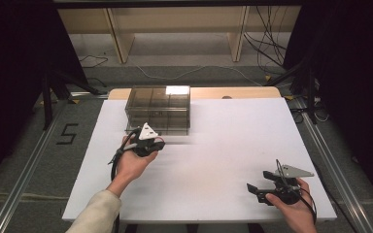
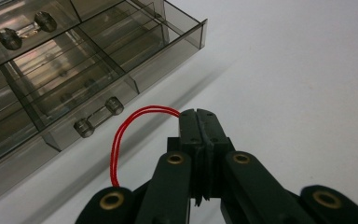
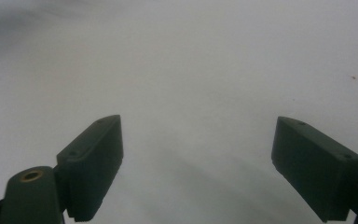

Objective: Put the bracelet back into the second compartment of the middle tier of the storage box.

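1. The smoked clear drawer organizer point(image 1: 158, 109) stands at the 12 o'clock end of the white tabletop point(image 1: 223, 145), left of its middle. The left gripper point(image 1: 145, 144) sits just at the box's 6 o'clock edge, close to it; whether it touches cannot be told.
2. In the left gripper view that gripper point(image 2: 199, 122) has its black jaws pressed flat together with nothing between them. The nearest drawer handle point(image 2: 99, 116) lies at about 10 o'clock from the tips, near but apart.
3. The organizer is a low, tinted, see-through case split into compartments. One drawer point(image 2: 116, 79) stands slid out toward the gripper, its dividers showing. A second handle point(image 2: 27, 30) sits on another drawer front at 11 o'clock.
4. A thin red wire point(image 2: 126, 133) loops from the left gripper's body up to its jaw tips, arching on the side toward the drawer handle.
5. The right gripper point(image 1: 258, 189) rests in the hand at the table's 5 o'clock corner, well apart from the box. Its jaws stand wide open over bare white surface point(image 3: 191, 70).
6. A floor marking "5" point(image 1: 67, 133) lies at 9 o'clock beside the table.
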A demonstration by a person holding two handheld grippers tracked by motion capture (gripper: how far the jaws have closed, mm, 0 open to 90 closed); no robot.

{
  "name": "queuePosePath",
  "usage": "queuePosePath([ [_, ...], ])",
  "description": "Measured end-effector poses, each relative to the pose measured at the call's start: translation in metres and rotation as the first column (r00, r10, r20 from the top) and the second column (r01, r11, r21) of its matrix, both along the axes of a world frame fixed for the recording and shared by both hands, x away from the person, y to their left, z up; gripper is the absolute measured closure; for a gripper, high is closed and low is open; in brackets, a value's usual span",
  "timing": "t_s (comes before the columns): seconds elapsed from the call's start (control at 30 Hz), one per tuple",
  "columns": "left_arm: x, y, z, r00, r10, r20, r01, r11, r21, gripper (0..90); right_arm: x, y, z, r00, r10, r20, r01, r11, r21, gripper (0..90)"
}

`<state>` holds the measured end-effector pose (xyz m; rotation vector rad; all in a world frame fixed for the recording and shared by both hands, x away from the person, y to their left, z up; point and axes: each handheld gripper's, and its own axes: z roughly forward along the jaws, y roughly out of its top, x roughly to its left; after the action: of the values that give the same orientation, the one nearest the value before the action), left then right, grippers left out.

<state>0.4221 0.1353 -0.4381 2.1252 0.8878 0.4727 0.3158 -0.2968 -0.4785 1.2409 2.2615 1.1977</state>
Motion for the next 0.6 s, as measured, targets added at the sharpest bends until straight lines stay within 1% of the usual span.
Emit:
queuePosePath([
  [0.07, 0.0010, -0.0001, 0.0010, 1.0000, -0.003, 0.006, 0.003, 1.0000, 0.007, 89.8, 0.0000, 0.0000, 0.0000, 1.0000, 0.000, 0.001, 0.000, 1.0000, 0.000, 17.4],
  [0.6, 0.0071, -0.0016, 0.0103, 0.9999, -0.004, 0.017, 0.004, 0.9999, 0.014, 89.8, 0.0001, 0.0001, 0.0001, 1.0000, -0.001, 0.000, 0.001, 1.0000, 0.000, 17.4],
])
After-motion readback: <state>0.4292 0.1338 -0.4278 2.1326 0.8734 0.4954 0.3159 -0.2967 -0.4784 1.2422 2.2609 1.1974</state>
